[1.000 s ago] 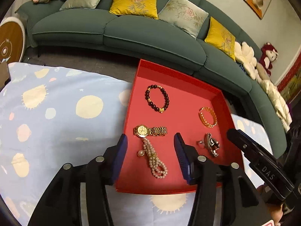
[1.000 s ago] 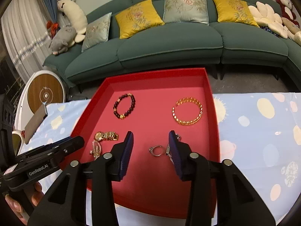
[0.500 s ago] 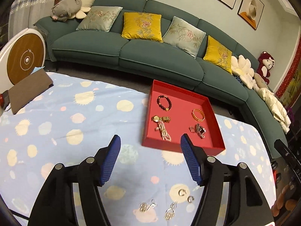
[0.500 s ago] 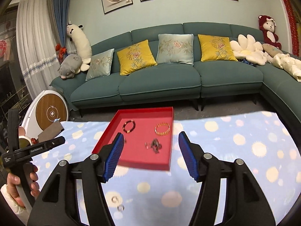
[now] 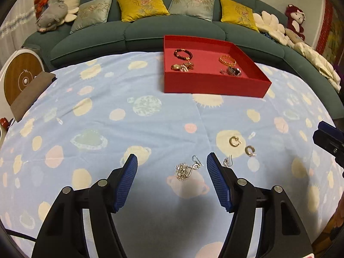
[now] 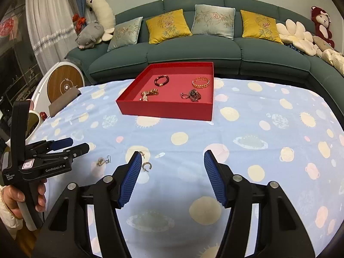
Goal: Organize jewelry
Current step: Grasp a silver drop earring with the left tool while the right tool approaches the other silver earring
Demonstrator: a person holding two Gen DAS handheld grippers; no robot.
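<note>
**A:** Eyes on the red tray, our landmark, sitting on the blue spotted cloth on the sofa side. What's inside?

**B:** Four clusters. Dark bead bracelet in the tray's far left, gold bracelet far right. Nearer its front wall, a gold watch tangled with something pale on the left, and a dark ornament with a small ring beside it on the right.

**A:** And outside the tray?

**B:** Well apart from it, on the cloth towards the cameras, loose earrings. A silver cluster earring lies between the fingers of the left gripper, whose blue pads are spread wide, nothing held. A second hooked earring peeks out right at the inner edge of its right finger.

**A:** The hoops?

**B:** Two gold hoop earrings, side by side, a little closer to the tray than the cluster and off to its right.

**A:** Right side now.

**B:** The right gripper also stands wide apart, empty, over bare cloth on the near side of the tray. One hoop lies just by its left fingertip; the other is partly hidden behind that finger.

**A:** Contact with any jewelry?

**B:** None that I can make out. Both hover on the near side, well apart from the tray.
</note>
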